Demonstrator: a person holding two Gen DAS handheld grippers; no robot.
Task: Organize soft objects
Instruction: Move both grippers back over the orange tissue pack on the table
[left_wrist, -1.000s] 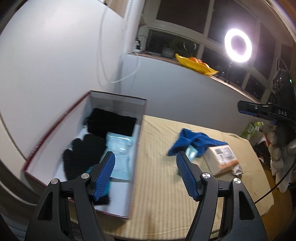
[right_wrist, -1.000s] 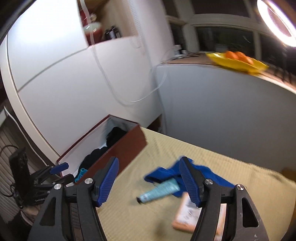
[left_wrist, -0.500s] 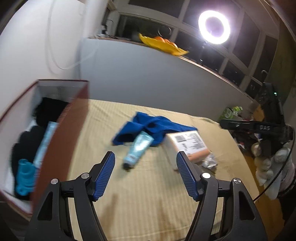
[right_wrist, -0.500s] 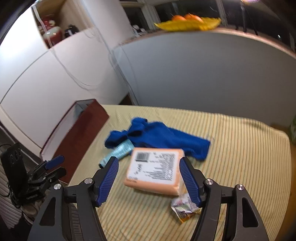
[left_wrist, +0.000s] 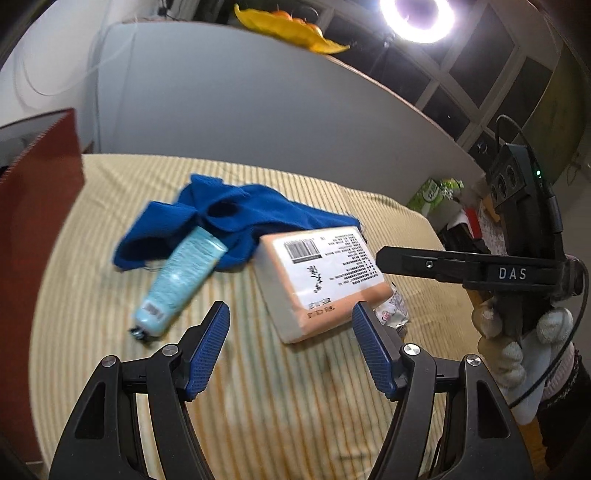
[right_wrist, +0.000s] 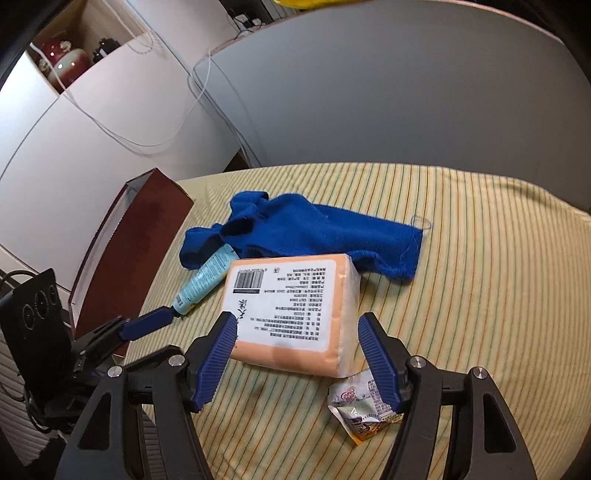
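A crumpled blue cloth (left_wrist: 240, 218) (right_wrist: 306, 232) lies on the striped tablecloth. A pale blue tube (left_wrist: 177, 280) (right_wrist: 207, 280) rests against its near edge. An orange tissue pack (left_wrist: 325, 280) (right_wrist: 291, 314) lies beside the tube, partly on the cloth. A small sachet (right_wrist: 364, 408) lies by the pack. My left gripper (left_wrist: 291, 350) is open and empty, above the table before the tube and pack. My right gripper (right_wrist: 299, 354) is open and empty, its fingertips on either side of the pack's near end. The right gripper also shows in the left wrist view (left_wrist: 424, 264).
A dark red box (left_wrist: 33, 192) (right_wrist: 125, 258) stands at the table's left edge; its inside is hidden. A grey wall panel backs the table. A yellow dish with oranges (left_wrist: 291, 29) sits on the ledge above. A ring light (left_wrist: 417, 18) shines behind. Clutter lies past the right edge.
Both grippers have swung right, away from the box, and come closer to the cloth, tube and tissue pack. The right gripper now sits low over the pack. Both stay open.
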